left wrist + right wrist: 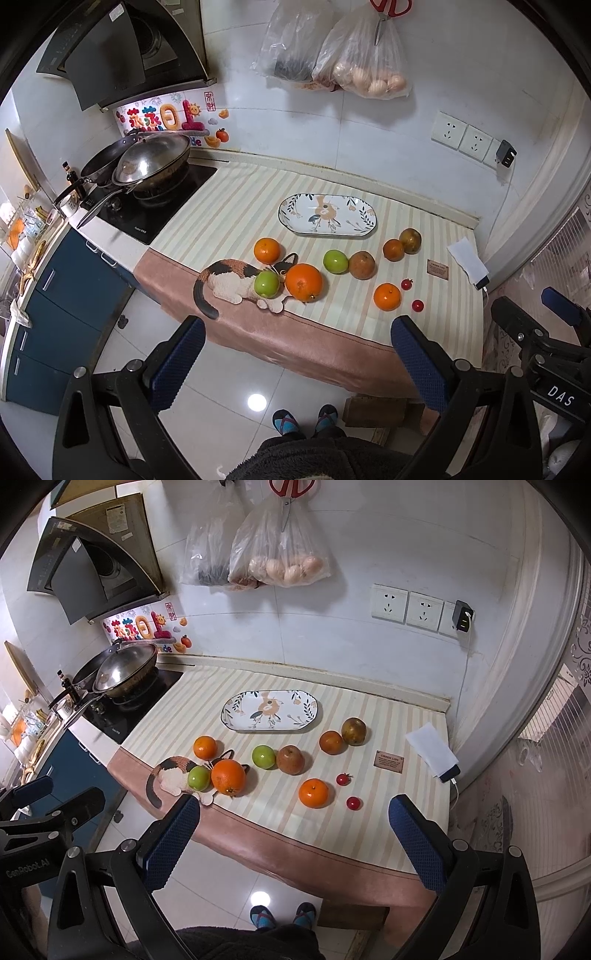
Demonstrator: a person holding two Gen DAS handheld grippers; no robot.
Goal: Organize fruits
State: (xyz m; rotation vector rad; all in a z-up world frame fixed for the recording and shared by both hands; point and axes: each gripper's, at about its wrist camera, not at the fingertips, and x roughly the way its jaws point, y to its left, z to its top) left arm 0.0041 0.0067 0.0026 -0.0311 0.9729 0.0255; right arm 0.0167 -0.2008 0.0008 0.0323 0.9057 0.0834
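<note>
Nearest the cameras, the left gripper (297,363) and the right gripper (293,840) both hang over the tiled floor, short of the counter's front edge, jaws spread wide with nothing between them. The left gripper's blue pads (179,363) frame bare floor and the pink hem of the striped cloth (332,834) that drapes over that edge.

Taking the oval plate (236,722) as the landmark: closest to the front edge, well in front of the plate and to its left, the big orange (228,776) and a green apple (198,778) touch each other on top of a cat-shaped mat (168,775) whose tail hangs over the hem. In front of the plate and to its right lie a small orange (313,793) and two cherry tomatoes (353,803), the nearer tomato just inside the cloth's pink border. One row nearer the plate sit another orange (205,747) at left, a second green apple (263,757) touching a brown pear-like fruit (290,759) in the middle, and two darker fruits (341,736) touching at right. A strip of bare cloth separates this row from the plate's near rim.

The plate holds no fruit. Right of it, by the counter's right edge, lies a phone (448,773) under white paper. Left of it, a wok (125,672) sits on the hob. Behind it, bags (280,559) hang on the wall.
</note>
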